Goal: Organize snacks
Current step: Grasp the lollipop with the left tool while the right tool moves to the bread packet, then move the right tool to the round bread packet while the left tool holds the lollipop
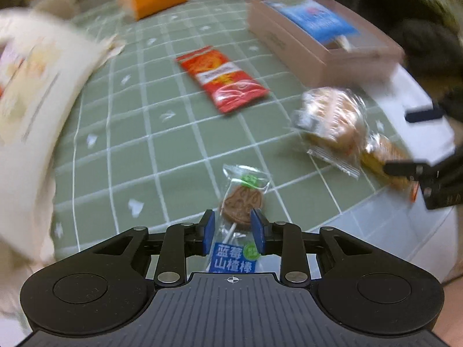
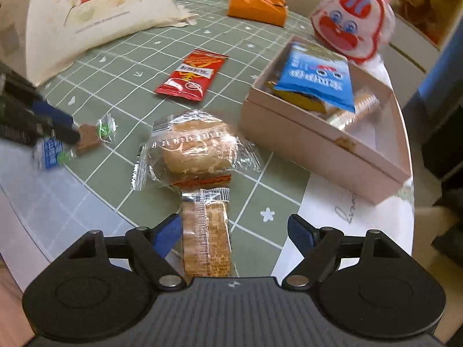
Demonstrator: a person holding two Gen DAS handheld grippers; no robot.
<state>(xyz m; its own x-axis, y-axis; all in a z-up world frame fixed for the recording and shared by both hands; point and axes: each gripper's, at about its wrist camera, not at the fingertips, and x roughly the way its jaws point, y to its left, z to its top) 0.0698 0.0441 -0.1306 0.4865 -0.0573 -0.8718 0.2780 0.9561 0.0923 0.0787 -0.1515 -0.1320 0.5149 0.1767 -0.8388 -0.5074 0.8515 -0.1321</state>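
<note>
The brown disc-shaped lollipop in a clear wrapper with a blue label (image 1: 240, 211) lies on the green grid-patterned tablecloth (image 1: 139, 121) near the table's edge, straddled by the left gripper (image 1: 233, 228), whose blue pads sit narrowly apart beside the stick, apparently not yet pressing. The right gripper (image 2: 234, 232) stands wide open around the clear-wrapped rectangular cracker pack (image 2: 207, 240), just below the round pastry in crinkly clear film (image 2: 192, 147). Both seem poised to carry snacks to the open beige cardboard box (image 2: 318, 147), which already holds a blue packet (image 2: 315, 78).

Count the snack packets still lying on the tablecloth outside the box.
4: red packet mid-table, round pastry beside the box, cracker pack between the right gripper's fingers, lollipop at the left gripper.
</note>
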